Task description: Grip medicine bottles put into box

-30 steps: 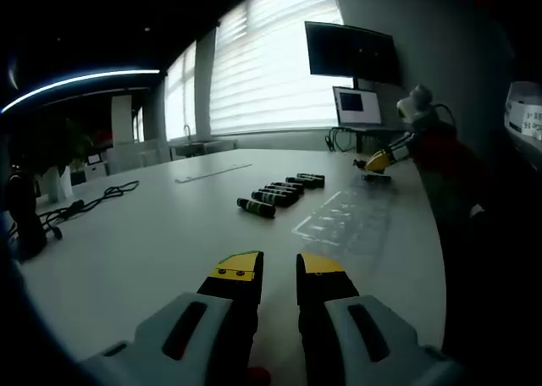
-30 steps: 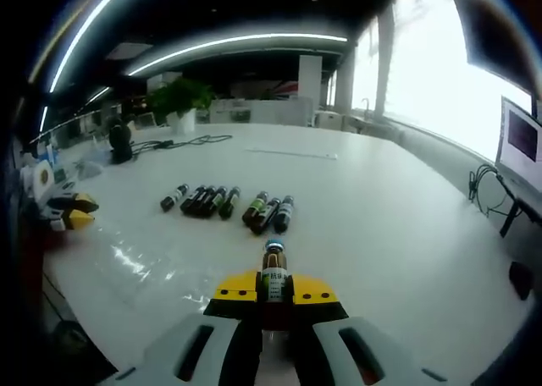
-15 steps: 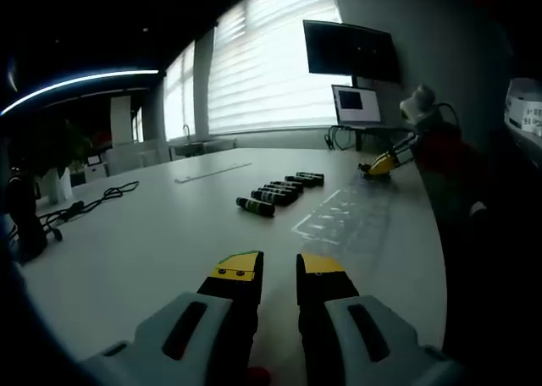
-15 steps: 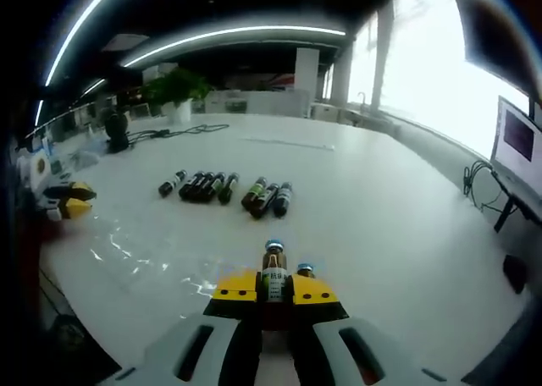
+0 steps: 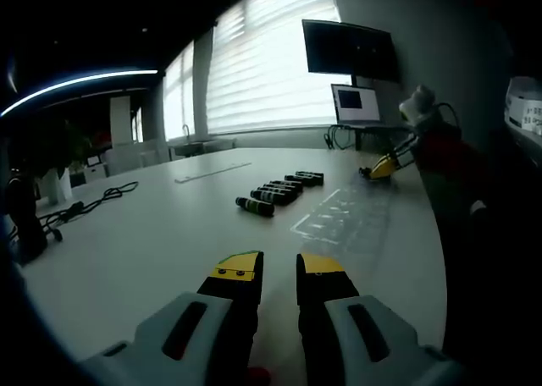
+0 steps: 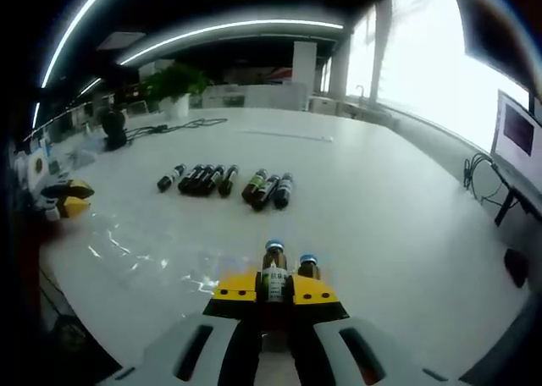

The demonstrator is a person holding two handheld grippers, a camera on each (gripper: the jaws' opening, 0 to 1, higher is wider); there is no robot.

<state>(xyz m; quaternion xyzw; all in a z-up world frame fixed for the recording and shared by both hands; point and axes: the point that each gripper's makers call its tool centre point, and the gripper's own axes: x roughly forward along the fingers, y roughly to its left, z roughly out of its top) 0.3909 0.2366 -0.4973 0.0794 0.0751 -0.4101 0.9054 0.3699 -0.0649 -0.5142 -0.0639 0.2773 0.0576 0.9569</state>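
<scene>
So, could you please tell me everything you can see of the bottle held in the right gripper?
The held bottle is small, brown, seemingly glass, with a blue cap and a pale label with green print. It stands upright along the view, cap away from the camera, clamped between the yellow-tipped jaws of the right gripper, which hide its base. A second bottle of the same kind stands close beside it over the clear box on the white table; whether they touch is unclear.

White tabletop; dark bottles upon it, seemingly green-labelled; blue-capped brown bottle between the right gripper's yellow tips.
</scene>
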